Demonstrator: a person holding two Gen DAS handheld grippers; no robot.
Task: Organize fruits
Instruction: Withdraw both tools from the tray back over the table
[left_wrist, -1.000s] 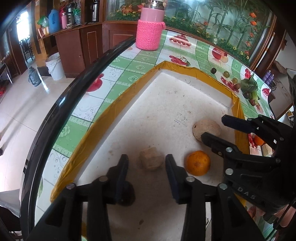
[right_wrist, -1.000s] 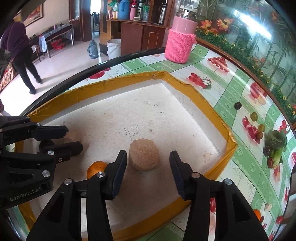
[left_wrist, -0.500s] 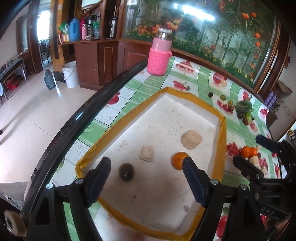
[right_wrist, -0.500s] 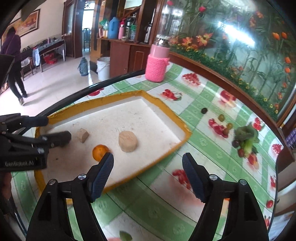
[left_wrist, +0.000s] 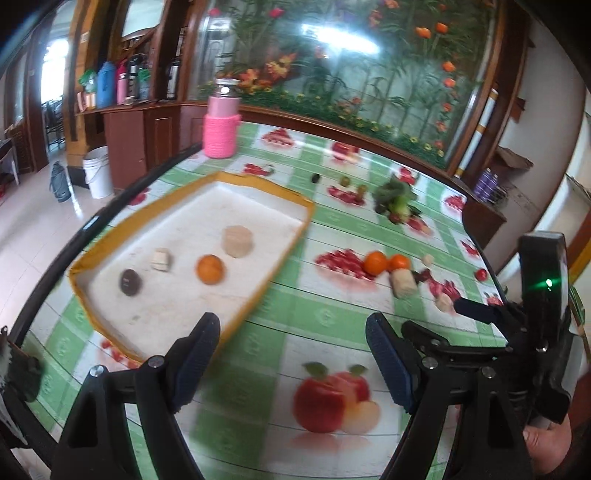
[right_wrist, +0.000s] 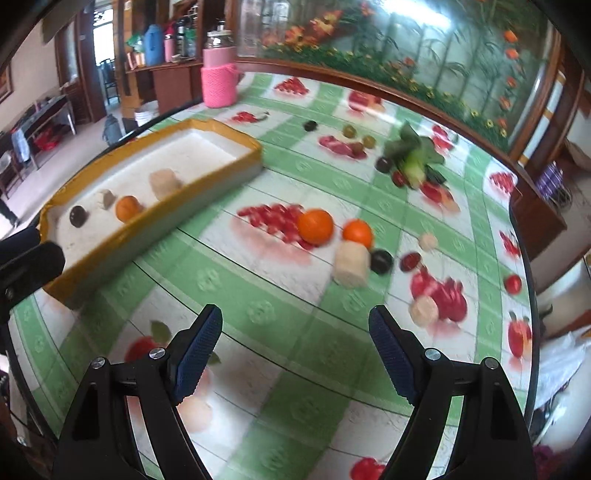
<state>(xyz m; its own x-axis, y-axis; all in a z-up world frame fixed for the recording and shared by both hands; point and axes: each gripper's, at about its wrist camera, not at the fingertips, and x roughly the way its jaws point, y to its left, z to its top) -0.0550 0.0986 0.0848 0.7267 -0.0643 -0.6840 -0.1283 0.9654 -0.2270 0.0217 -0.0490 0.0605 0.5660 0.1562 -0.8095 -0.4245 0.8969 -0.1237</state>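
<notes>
A yellow-rimmed white tray (left_wrist: 266, 284) (right_wrist: 177, 218) holds a dark fruit (left_wrist: 130, 282), a small tan piece (left_wrist: 161, 259), an orange (left_wrist: 210, 269) and a large round tan piece (left_wrist: 238, 242). To its right, loose on the green tablecloth, lie two oranges (right_wrist: 315, 226) (right_wrist: 357, 232), a tan cylinder (right_wrist: 351, 264), a dark plum (right_wrist: 381, 261) and a red fruit (right_wrist: 410, 261). My left gripper (left_wrist: 291, 332) hangs open and empty above the cloth near the tray's corner. My right gripper (right_wrist: 295, 321) is open and empty, short of the loose fruit.
A pink knitted jar (right_wrist: 219, 79) stands at the table's back. Leafy greens (right_wrist: 413, 158) with small fruits lie at the back right. More tan pieces (right_wrist: 424, 310) sit near the right edge. The table's black rim (left_wrist: 110, 206) curves along the left, with floor beyond.
Both grippers opened wide, leaving the tan pieces in the tray. They drew back and up from the tray and swung right, over the cloth toward the loose fruit.
</notes>
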